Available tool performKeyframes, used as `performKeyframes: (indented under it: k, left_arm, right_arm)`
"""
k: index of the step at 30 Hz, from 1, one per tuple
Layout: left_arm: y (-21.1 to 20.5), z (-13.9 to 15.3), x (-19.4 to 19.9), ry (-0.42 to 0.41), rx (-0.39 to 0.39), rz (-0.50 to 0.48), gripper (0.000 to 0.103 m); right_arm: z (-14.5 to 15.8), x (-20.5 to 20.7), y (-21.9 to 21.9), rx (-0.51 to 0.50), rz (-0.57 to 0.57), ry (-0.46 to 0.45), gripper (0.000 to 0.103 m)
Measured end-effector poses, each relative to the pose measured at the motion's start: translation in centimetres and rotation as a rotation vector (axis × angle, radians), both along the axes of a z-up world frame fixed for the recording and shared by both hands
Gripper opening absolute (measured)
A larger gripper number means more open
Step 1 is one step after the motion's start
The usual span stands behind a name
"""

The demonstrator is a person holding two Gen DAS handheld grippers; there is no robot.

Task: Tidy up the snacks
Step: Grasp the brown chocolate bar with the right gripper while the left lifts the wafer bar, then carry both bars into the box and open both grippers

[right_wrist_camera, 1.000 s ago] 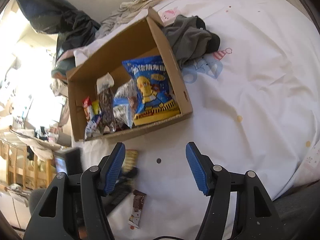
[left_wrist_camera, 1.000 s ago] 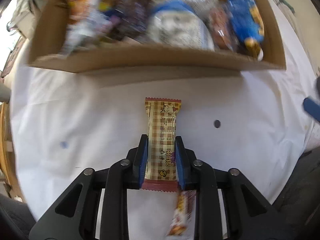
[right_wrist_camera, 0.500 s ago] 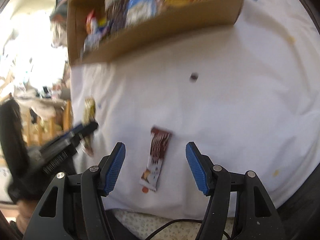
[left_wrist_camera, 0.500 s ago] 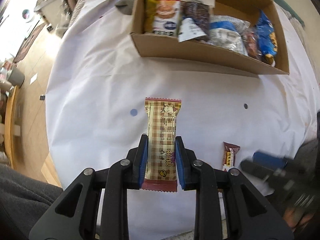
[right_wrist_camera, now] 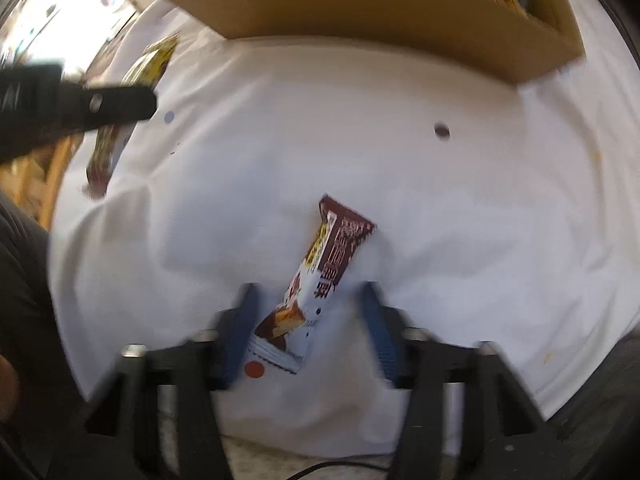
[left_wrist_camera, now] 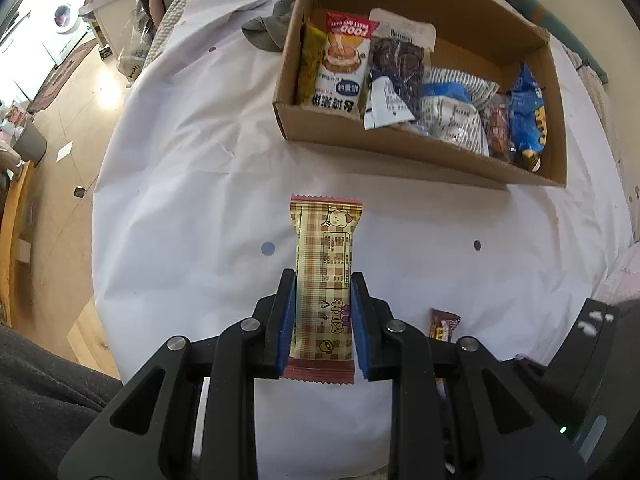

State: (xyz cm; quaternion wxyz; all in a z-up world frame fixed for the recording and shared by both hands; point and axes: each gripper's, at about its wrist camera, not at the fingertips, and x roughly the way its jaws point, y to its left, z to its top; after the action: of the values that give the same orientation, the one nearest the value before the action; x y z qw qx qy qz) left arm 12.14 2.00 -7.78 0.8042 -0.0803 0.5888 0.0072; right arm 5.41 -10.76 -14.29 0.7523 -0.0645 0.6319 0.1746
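Note:
My left gripper (left_wrist_camera: pixel 323 312) is shut on a tan plaid snack bar (left_wrist_camera: pixel 325 264) and holds it above the white cloth, short of the cardboard box (left_wrist_camera: pixel 400 142). The box holds several snack packets. My right gripper (right_wrist_camera: pixel 310 312) is open and low over the cloth, its fingers on either side of a brown-and-white chocolate bar (right_wrist_camera: pixel 320 276) that lies flat. That bar also shows in the left wrist view (left_wrist_camera: pixel 444 324). The left gripper with its bar shows at the left of the right wrist view (right_wrist_camera: pixel 108 104).
The white cloth (left_wrist_camera: pixel 192 200) covers a round table with floor past its left edge. A grey garment (left_wrist_camera: pixel 268 32) lies behind the box. The right gripper's body (left_wrist_camera: pixel 580 380) fills the lower right of the left wrist view.
My right gripper has dropped down and forward so the chocolate bar now lies between its open fingers. My left gripper has pulled back slightly from the box, still holding the plaid bar.

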Motion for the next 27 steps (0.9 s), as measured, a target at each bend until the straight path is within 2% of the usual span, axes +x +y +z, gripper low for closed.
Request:
performKeyframes:
  k: [1, 5, 11, 14, 18, 22, 27]
  left_arm:
    - [0.1, 0.1, 0.0, -0.006, -0.006, 0.002, 0.022]
    - [0.2, 0.8, -0.1, -0.035, -0.018, 0.003, 0.022]
    - [0.2, 2.4, 0.2, -0.090, -0.029, 0.003, 0.022]
    - [-0.1, 3.0, 0.5, -0.104, -0.033, 0.000, 0.022]
    - [-1.0, 3.2, 1.3, -0.094, -0.030, -0.025, 0.022]
    - [-1.8, 2.5, 3.0, -0.039, -0.050, -0.027, 0.022]
    - [-2.4, 3.1, 5.0, -0.047, -0.047, -0.020, 0.022]
  right_arm:
    - [0.1, 0.1, 0.0, 0.004, 0.003, -0.003, 0.016]
    - [1.5, 0.7, -1.0, 0.096, -0.029, -0.011, 0.015]
    - [5.9, 3.5, -5.7, 0.269, -0.144, -0.066, 0.015]
    - [7.7, 5.4, -7.9, 0.285, -0.170, -0.112, 0.015]
    - [8.5, 7.1, -10.8, 0.298, -0.213, -0.134, 0.015]
    - [7.1, 6.8, -11.0, 0.339, -0.263, -0.109, 0.015]
    - [7.4, 6.9, -11.5, 0.382, -0.285, -0.101, 0.015]
